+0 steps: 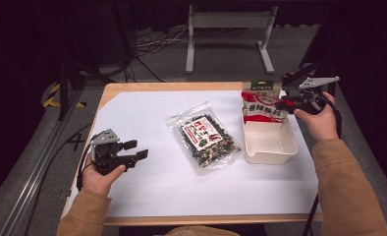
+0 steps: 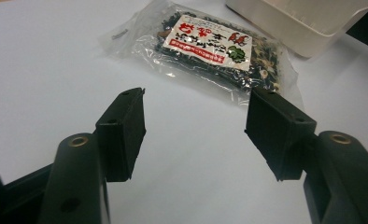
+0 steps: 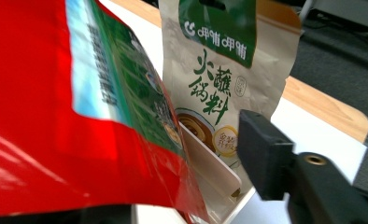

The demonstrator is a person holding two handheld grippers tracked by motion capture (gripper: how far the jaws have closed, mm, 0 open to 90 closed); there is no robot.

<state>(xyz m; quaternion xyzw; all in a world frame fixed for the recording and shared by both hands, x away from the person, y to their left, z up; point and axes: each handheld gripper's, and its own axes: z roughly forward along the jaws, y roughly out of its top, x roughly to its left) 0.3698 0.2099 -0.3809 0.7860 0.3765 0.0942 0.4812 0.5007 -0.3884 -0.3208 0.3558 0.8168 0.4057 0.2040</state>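
Observation:
My left gripper (image 1: 138, 149) rests at the near left of the white sheet, open with nothing between its fingers (image 2: 123, 130). Just ahead of it lies a clear packet of dark dried food (image 2: 210, 44) with a red and white label, flat at mid-table (image 1: 204, 135). A white bin (image 1: 292, 147) stands at the right. A red packet (image 1: 265, 110) leans in its far end, with a brown and green pouch (image 1: 262, 87) upright behind it. My right gripper (image 1: 286, 104) is at the red packet's right edge. One finger (image 3: 266, 158) stands apart from the red packet (image 3: 56, 116), which hides the other.
A white sheet (image 1: 157, 187) covers most of the wooden table (image 1: 181, 87). The bin's near half holds nothing. Beyond the table, a grey metal frame (image 1: 228, 34) and loose cables lie on the dark floor. A rail runs along the left.

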